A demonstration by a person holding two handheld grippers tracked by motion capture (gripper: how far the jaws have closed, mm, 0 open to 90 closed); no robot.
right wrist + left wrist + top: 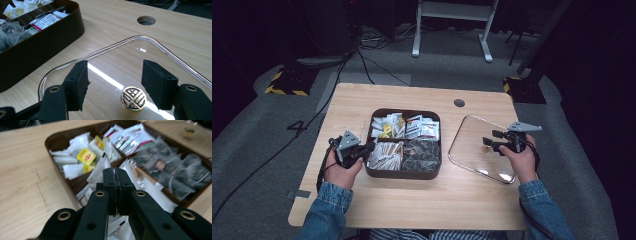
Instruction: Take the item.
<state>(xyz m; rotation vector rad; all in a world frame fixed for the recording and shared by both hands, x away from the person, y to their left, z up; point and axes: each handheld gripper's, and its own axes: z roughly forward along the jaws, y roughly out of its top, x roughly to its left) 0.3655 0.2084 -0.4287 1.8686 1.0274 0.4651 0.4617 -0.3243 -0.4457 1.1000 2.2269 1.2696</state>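
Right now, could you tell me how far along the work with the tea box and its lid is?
Done: the clear lid is off, lying flat on the table beside the brown box. In hand: the left tongs are shut on a white sachet over the box's near-left compartment. The right tongs stand open around the lid's gold knob. Left, probably: placing the sachet and putting the lid back on.
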